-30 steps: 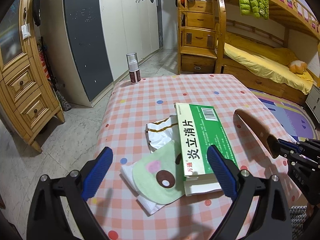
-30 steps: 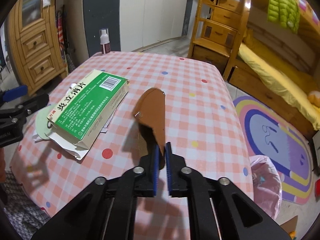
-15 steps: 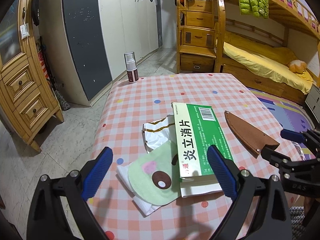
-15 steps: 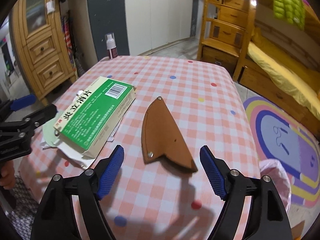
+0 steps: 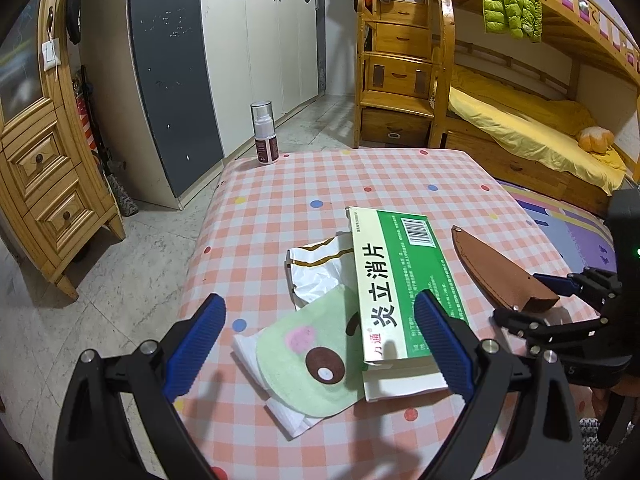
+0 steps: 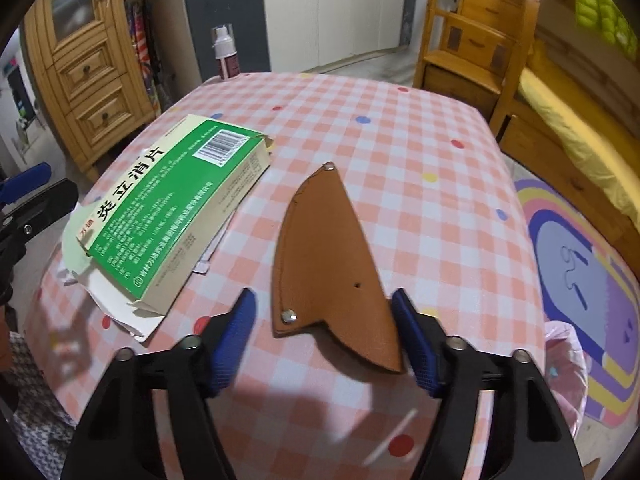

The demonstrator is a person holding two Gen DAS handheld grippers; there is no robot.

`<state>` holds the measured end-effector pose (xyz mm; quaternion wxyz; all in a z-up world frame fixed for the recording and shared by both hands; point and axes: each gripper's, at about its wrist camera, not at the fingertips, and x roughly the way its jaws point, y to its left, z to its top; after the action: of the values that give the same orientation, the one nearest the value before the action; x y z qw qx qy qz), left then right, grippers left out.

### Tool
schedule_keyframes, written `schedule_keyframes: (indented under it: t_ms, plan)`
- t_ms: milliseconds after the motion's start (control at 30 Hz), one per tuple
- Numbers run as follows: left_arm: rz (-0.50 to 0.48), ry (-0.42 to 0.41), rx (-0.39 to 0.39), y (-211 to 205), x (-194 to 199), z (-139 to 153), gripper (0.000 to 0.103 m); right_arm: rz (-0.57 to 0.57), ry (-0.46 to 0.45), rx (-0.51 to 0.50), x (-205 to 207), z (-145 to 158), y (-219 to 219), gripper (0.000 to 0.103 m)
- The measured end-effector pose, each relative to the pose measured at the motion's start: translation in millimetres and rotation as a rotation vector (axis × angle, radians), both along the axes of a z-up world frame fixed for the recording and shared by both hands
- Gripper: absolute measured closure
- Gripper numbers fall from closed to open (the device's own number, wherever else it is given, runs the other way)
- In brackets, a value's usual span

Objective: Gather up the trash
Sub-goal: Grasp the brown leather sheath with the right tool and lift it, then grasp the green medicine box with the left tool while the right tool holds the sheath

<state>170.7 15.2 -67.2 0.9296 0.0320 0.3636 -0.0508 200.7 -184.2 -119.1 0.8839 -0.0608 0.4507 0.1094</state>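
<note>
- Brown leather sheath (image 6: pixel 324 256) lies flat on the checked worktop (image 6: pixel 400 152), its wide end between the right gripper (image 6: pixel 325 340) jaws — these have just been closing, not yet clamped.
- Left gripper (image 5: pixel 320 344) hovers, jaws apart, over the green box (image 5: pixel 400 284).
- Next, I judge — close on the sheath and lift.

matt leather sheath (image 6: pixel 332 264), glossy cardboard box (image 6: pixel 176 196)

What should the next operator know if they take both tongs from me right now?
Left tongs: open, empty, hovering over the green medicine box and the green cloth.
Right tongs: open, jaws just closing in around the wide end of the brown leather sheath, which lies flat on the checked table; not gripped.
Crumpled wrapper lies beside the box.
Pink-lined bin sits past the table's right edge.
Nothing visibly binned; all still on the table.
</note>
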Motion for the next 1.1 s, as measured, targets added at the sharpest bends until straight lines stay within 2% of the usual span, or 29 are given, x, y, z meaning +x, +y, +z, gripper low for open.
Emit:
schedule_keyframes:
  t_ms: [167,300,367,467,600,800,967,1100]
  plan:
    - [-0.019,0.004,-0.016,3.0,-1.9,-1.3,0.011,-0.027,-0.043,-0.036,-10.0,7.4,0.4,0.049]
    - [-0.069,0.003,-0.015,-2.3,-7.5,-3.2,0.011,-0.110,-0.143,0.046,-25.7,32.2,-17.4,0.049]
    - [-0.109,0.014,-0.026,-8.8,-9.6,-5.7,0.007,-0.149,-0.193,0.089,-35.0,43.0,-28.1,0.049]
    - [-0.133,0.036,-0.003,-24.6,-9.9,-11.8,0.007,-0.180,-0.239,0.098,-40.1,50.9,-36.6,0.049]
    - [-0.120,0.056,0.053,-43.4,-4.6,-20.5,0.007,-0.197,-0.237,0.102,-39.2,50.1,-43.8,0.049]
    - [-0.106,0.073,0.082,-62.8,0.7,-27.3,0.007,-0.191,-0.237,0.112,-40.7,49.5,-46.7,0.049]
    - [-0.084,0.085,0.144,-76.0,7.2,-36.3,0.007,-0.187,-0.240,0.112,-42.1,50.2,-47.7,0.049]
    - [-0.074,0.099,0.145,-78.5,11.4,-40.4,0.009,-0.187,-0.238,0.111,-43.6,50.3,-49.6,0.049]
